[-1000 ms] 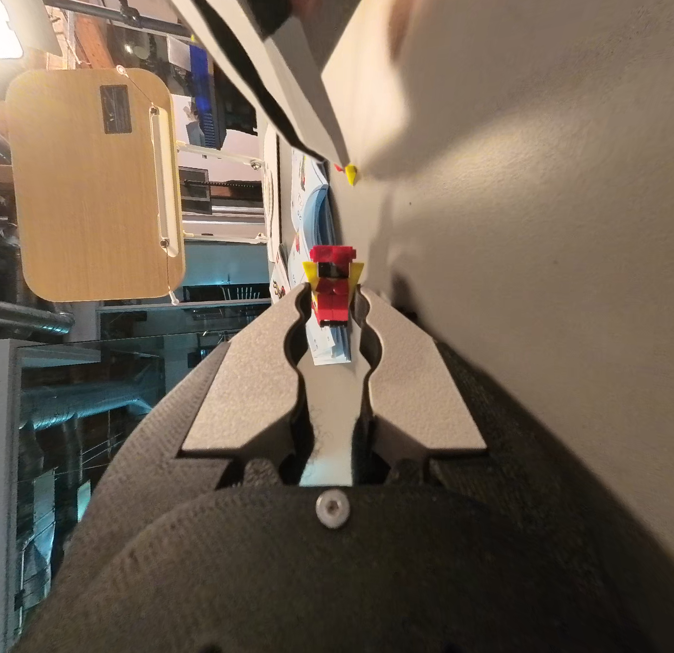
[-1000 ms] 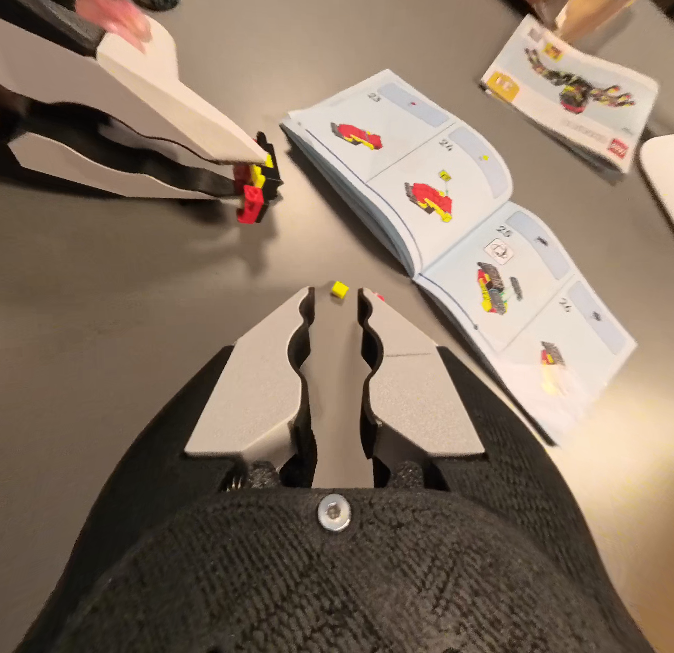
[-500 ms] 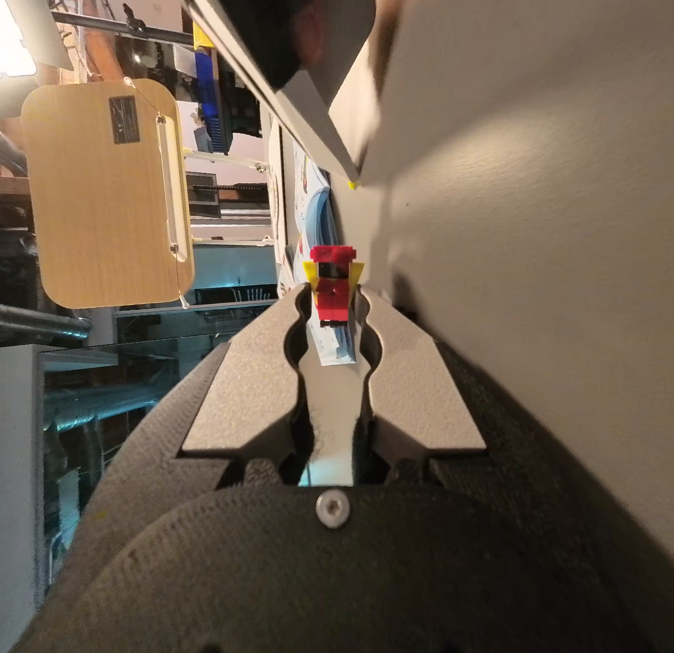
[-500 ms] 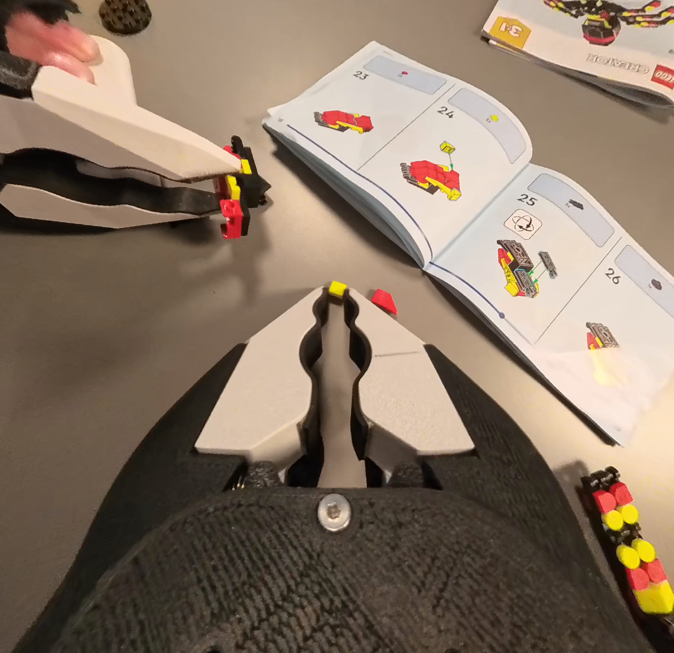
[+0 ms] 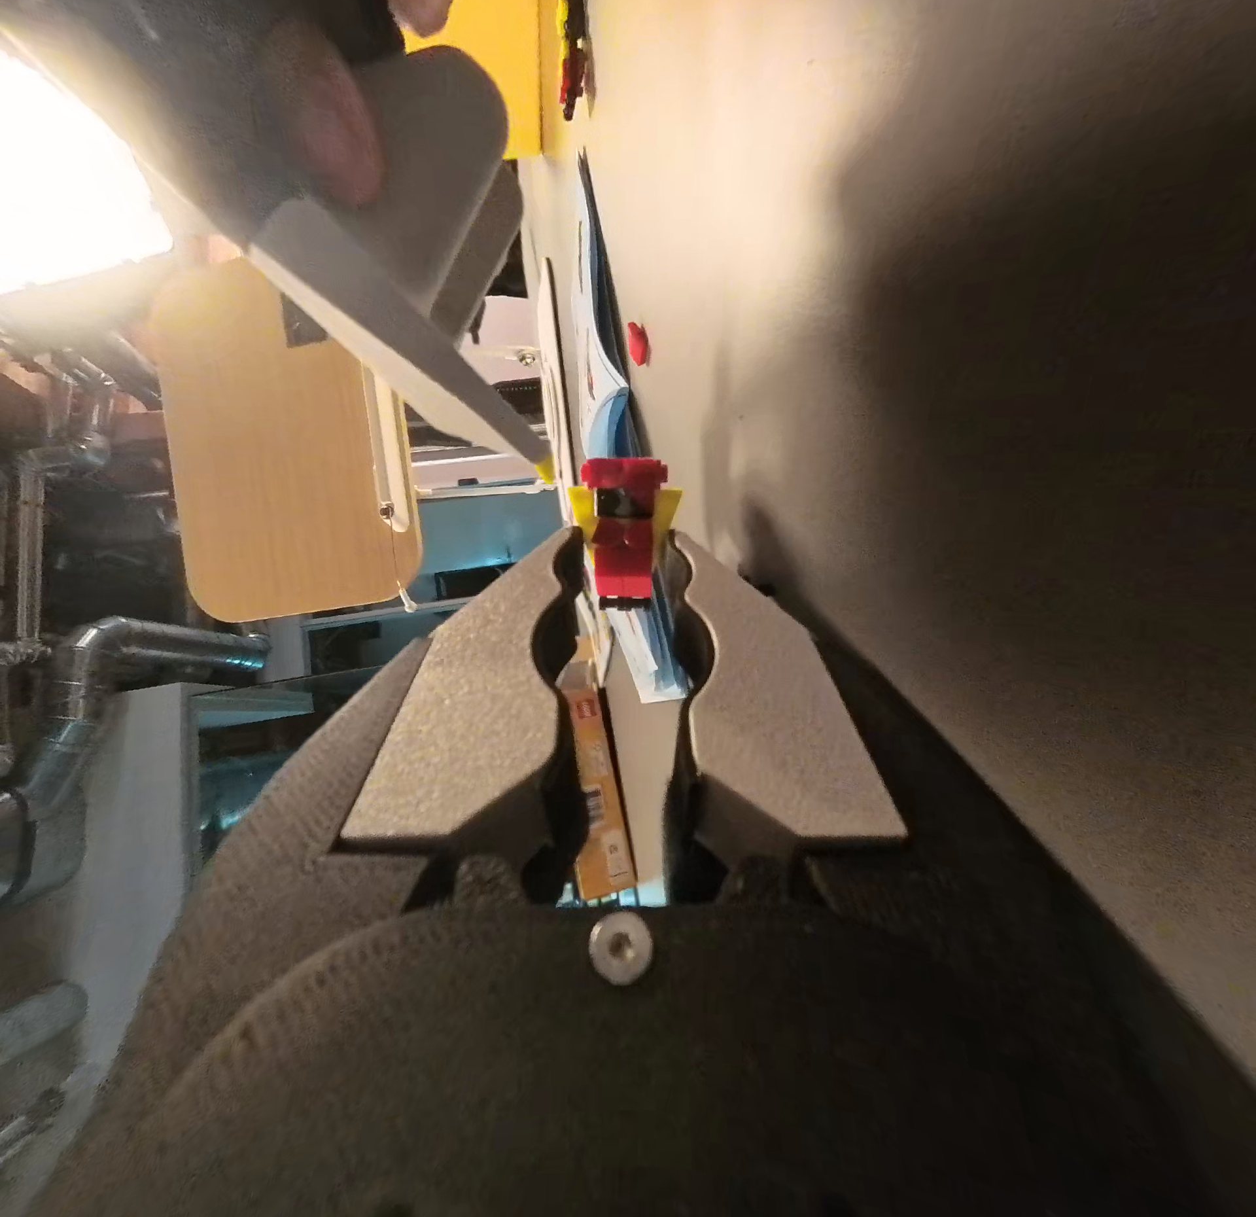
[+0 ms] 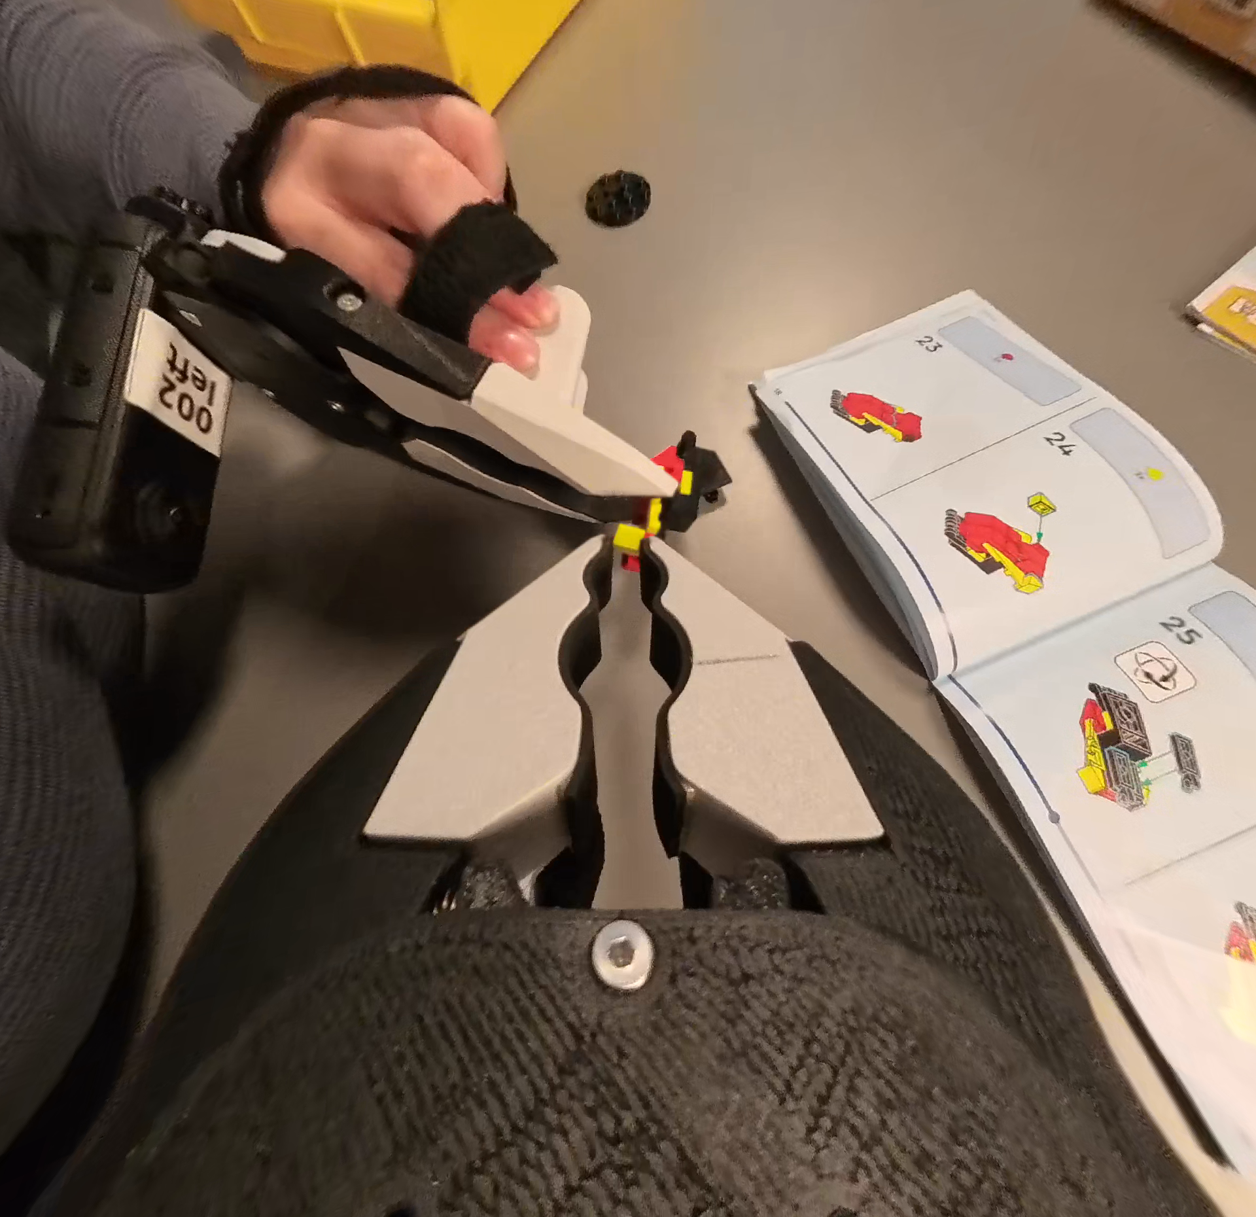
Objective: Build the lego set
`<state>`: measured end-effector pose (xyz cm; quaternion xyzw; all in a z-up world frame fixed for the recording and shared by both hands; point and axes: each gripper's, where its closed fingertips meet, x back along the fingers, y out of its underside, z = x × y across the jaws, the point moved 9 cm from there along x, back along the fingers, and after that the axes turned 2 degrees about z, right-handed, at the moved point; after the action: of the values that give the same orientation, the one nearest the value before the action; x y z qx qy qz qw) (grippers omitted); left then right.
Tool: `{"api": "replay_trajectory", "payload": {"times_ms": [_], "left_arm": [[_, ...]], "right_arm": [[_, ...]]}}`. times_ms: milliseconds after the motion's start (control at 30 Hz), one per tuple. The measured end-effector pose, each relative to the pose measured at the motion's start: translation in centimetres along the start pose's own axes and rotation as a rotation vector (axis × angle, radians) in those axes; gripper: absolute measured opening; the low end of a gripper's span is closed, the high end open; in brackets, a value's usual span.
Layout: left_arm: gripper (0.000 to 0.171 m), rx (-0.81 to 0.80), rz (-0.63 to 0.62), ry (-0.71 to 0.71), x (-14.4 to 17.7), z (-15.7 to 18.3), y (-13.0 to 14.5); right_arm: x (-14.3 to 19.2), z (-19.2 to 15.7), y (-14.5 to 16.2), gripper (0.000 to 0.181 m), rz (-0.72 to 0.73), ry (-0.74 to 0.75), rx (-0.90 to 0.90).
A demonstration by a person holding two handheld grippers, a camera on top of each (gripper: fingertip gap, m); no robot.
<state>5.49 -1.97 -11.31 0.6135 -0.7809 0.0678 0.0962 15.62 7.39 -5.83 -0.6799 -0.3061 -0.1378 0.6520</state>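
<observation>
My left gripper (image 5: 622,538) is shut on a small red, yellow and black lego build (image 5: 622,532), held above the grey table; the left wrist view is rolled on its side. The same gripper (image 6: 663,498) and build (image 6: 679,481) show in the right wrist view, held by a person's hand (image 6: 380,185). My right gripper (image 6: 629,549) is shut on a small yellow brick (image 6: 626,536) and holds it right against the build's near end. The right gripper's tip with the yellow brick (image 5: 544,469) also shows in the left wrist view, just left of the build.
An open instruction booklet (image 6: 1006,504) lies on the table to the right. A black round piece (image 6: 617,195) lies farther back. A yellow bin (image 6: 380,8) stands at the back left. A loose red piece (image 5: 637,343) lies near the booklet. A cardboard box (image 6: 1182,1) is at the far right. Both grippers' tips are close together, under 4 cm apart. It is some 15 cm from my left tips to the black round piece (image 6: 617,195).
My right gripper closed on the yellow brick on the table, lifted it and carried it up to the build. The left gripper rose and moved nearer with the build.
</observation>
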Motion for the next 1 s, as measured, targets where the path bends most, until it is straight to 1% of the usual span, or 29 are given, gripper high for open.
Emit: {"api": "replay_trajectory", "payload": {"times_ms": [267, 567, 767, 1000], "left_arm": [[0.023, -0.01, 0.009, -0.004, 0.09, 0.04, -0.15], [0.023, -0.019, 0.011, -0.005, 0.1, 0.08, -0.18], [0.022, -0.025, 0.03, -0.005, 0.2, 0.12, -0.26], [0.022, -0.023, 0.035, -0.004, 0.25, 0.12, -0.23]], "right_arm": [[-0.54, 0.18, 0.02, 0.006, -0.061, -0.008, -0.023], [-0.62, 0.18, -0.04, 0.006, -0.077, -0.006, 0.003], [-0.78, 0.33, 0.09, 0.007, -0.107, -0.045, 0.034], [-0.79, 0.58, 0.15, 0.009, -0.106, -0.06, 0.036]]}}
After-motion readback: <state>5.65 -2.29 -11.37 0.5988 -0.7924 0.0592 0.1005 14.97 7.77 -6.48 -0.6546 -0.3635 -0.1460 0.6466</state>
